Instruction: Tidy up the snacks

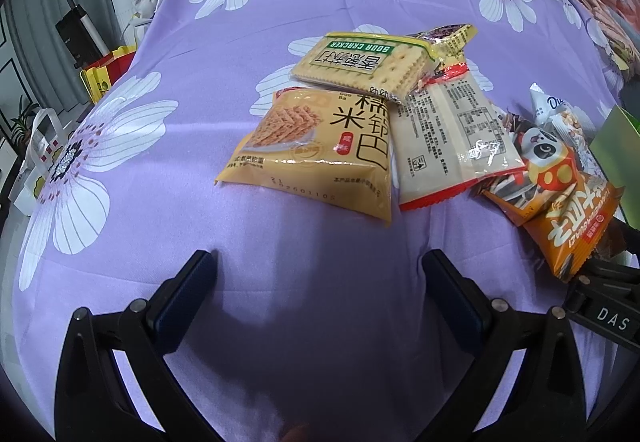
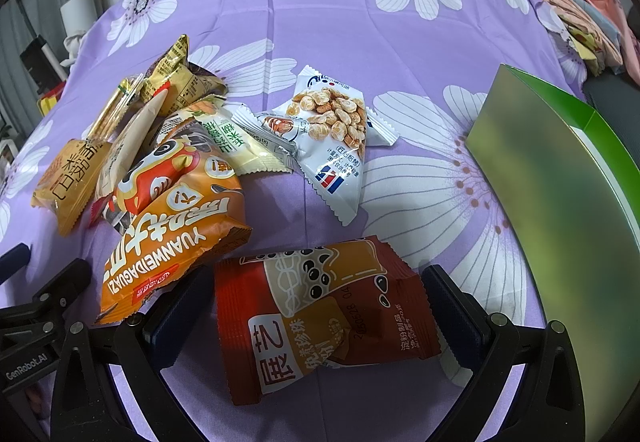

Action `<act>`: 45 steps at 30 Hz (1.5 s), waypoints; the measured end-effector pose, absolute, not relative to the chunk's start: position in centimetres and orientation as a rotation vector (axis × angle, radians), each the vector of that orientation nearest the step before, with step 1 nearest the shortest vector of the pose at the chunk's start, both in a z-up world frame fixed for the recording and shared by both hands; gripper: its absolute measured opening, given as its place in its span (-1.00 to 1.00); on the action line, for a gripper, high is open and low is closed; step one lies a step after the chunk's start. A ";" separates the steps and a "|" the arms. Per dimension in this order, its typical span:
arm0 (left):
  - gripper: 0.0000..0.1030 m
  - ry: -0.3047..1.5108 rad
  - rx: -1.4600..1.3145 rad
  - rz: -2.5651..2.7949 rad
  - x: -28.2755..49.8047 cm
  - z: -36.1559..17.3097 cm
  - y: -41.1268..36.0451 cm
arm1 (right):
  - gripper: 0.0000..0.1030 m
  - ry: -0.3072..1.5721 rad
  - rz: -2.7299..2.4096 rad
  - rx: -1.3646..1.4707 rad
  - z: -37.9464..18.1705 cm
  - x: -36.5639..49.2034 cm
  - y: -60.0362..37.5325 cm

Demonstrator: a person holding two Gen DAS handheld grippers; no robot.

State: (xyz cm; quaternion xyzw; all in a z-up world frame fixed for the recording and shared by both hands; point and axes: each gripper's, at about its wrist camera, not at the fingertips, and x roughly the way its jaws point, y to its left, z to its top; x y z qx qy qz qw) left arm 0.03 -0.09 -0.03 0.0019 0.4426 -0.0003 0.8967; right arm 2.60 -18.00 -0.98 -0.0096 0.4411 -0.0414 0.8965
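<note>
Red and brown snack packet (image 2: 324,318) lies between the spread fingers of my right gripper (image 2: 320,316), on the purple flowered cloth (image 2: 320,21).

I see both fingers wide apart, one on each side of the packet; I cannot tell if they touch it. Just left of it sits an orange seed bag (image 2: 176,238), its near end hidden behind my left finger. Past that the pile gets messy: a white bean packet (image 2: 336,145) is plain to see, but the ones under the orange bag are mostly covered. A green box (image 2: 560,177) on the right is blurry and cut off by the edge. My left gripper (image 1: 320,306) is spread too, holding nothing, over bare cloth near a yellow rice cracker bag (image 1: 316,157) and a soda cracker pack (image 1: 360,61).
</note>
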 end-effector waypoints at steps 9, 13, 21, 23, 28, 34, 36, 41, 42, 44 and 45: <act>1.00 0.916 0.005 0.001 0.0 0.0 -0.2 | 0.99 0.914 -0.086 -0.020 -1.0 2.6 -18.0; 1.00 0.915 -0.005 -0.005 -0.1 0.0 0.1 | 0.99 0.914 -0.086 -0.020 -1.0 2.5 -18.0; 1.00 0.917 0.006 0.000 0.0 0.0 -0.1 | 0.99 0.913 -0.086 -0.020 -1.0 2.6 -18.0; 1.00 0.916 0.004 -0.001 0.0 0.0 -0.1 | 0.99 0.914 -0.086 -0.020 -1.0 2.6 -18.0; 1.00 0.916 0.000 -0.003 0.0 0.0 0.0 | 0.99 0.914 -0.086 -0.020 -1.0 2.5 -18.0; 1.00 0.916 0.002 -0.003 -0.1 0.0 0.0 | 0.99 0.913 -0.086 -0.020 -1.0 2.5 -18.0; 1.00 0.916 0.002 -0.002 -0.1 0.0 0.0 | 0.99 0.913 -0.086 -0.020 -1.0 2.6 -18.0; 1.00 0.917 0.016 0.003 -0.1 0.1 -0.1 | 0.99 0.913 -0.086 -0.021 -1.0 2.6 -18.0; 1.00 0.920 0.013 0.001 -0.1 0.1 0.0 | 0.99 0.913 -0.086 -0.020 -1.0 2.6 -18.0; 1.00 0.921 0.014 0.002 -0.1 0.1 0.0 | 0.99 0.913 -0.086 -0.020 -1.0 2.6 -18.0; 1.00 0.919 0.014 0.001 -0.1 0.1 0.0 | 0.99 0.913 -0.086 -0.021 -1.0 2.6 -18.0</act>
